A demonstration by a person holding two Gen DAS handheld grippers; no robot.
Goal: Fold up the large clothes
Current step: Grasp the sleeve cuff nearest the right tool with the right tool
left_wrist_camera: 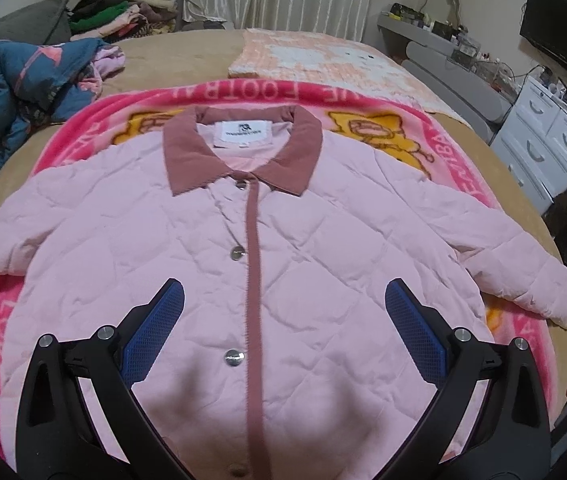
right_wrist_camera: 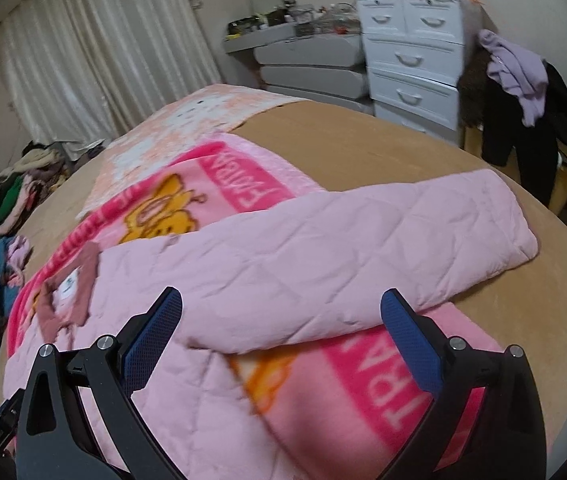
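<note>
A pink quilted jacket with a dusty-rose collar lies face up, snapped closed, on a bright pink cartoon blanket. Both sleeves spread out to the sides. My left gripper hovers open above the jacket's lower front, nothing between its blue pads. In the right wrist view the jacket's right sleeve stretches toward the bed's edge. My right gripper is open just above the sleeve's underarm, holding nothing.
The blanket lies on a tan bed. A blue patterned quilt is bunched at the left, a clothes pile at the back. White drawers and hanging clothes stand right of the bed.
</note>
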